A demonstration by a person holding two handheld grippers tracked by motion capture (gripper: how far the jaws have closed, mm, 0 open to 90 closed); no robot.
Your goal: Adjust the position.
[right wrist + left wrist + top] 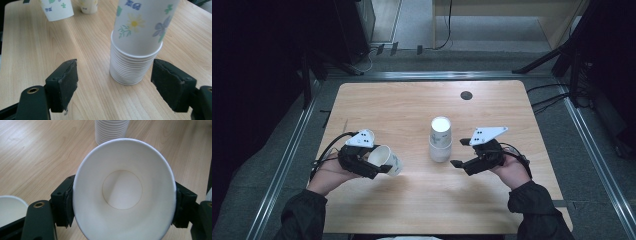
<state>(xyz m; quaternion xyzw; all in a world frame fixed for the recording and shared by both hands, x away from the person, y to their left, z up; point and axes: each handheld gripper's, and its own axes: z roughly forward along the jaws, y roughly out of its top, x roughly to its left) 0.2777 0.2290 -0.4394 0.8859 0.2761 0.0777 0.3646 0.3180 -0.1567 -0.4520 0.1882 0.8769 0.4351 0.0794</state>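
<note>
A stack of flower-printed paper cups [440, 141] [136, 47] stands upside down at the table's middle. My right gripper [460, 152] [116, 75] is open just right of the stack, level with its lower rims. Its pads [63, 80] flank the stack without touching it. A single white paper cup [387, 160] [122, 192] lies tilted in my left gripper [379, 162] [123, 205], whose jaws squeeze its wall into an oval. The cup's mouth faces that gripper's camera. The left gripper is left of the stack [111, 130], near the table's front.
The wooden table [412, 105] has a dark round hole [466, 95] at its far right. In the right gripper view two more printed cups [57, 8] [88, 6] show beyond the stack. Another white cup rim [10, 207] shows low left in the left gripper view.
</note>
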